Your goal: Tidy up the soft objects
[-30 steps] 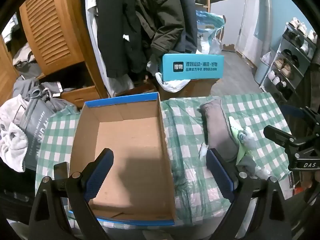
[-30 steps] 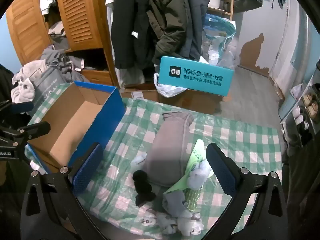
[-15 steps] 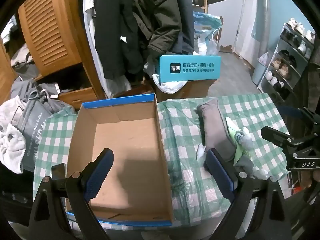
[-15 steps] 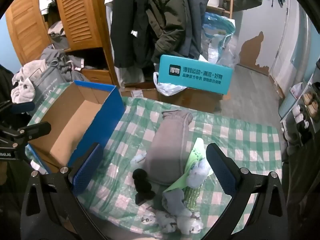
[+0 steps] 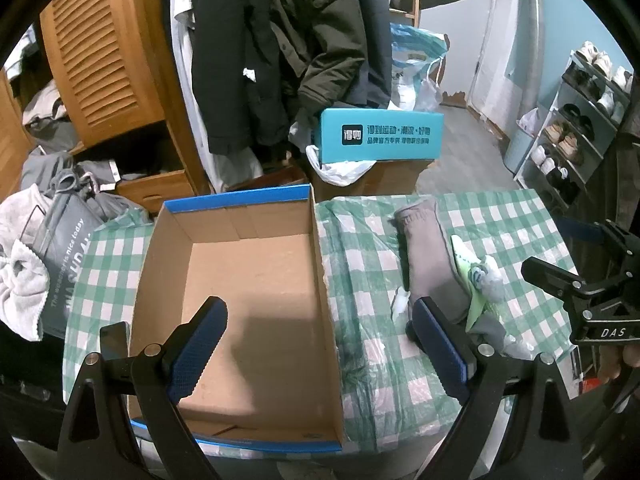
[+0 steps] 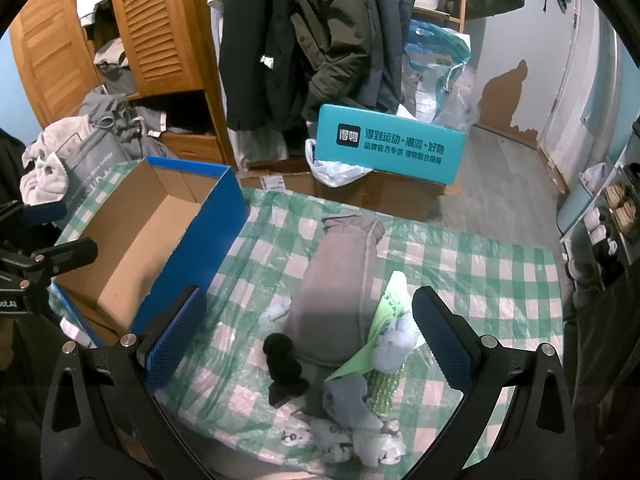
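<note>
An open blue cardboard box (image 5: 240,280) (image 6: 132,248) stands empty on the left of a green-checked table (image 5: 360,248). To its right lies a folded grey garment (image 6: 336,284) (image 5: 428,256). Near its front end sit a black sock bundle (image 6: 282,368), a pale blue sock ball (image 6: 394,346) on a green packet (image 6: 390,308), grey and patterned socks (image 6: 352,424), and a small white sock (image 6: 278,310). My left gripper (image 5: 320,344) hovers open above the box's near end. My right gripper (image 6: 306,334) hovers open above the sock pile, holding nothing.
A teal box (image 6: 390,148) sits on cartons behind the table. Coats (image 6: 316,32) hang by a wooden wardrobe (image 6: 156,28). A pile of clothes and a grey bag (image 5: 52,240) lie at the left. A shoe rack (image 5: 576,132) stands at the right.
Both views have pulled back and risen slightly, so the table and box sit a little lower and smaller. Nothing on the table moved; both grippers stayed open.
</note>
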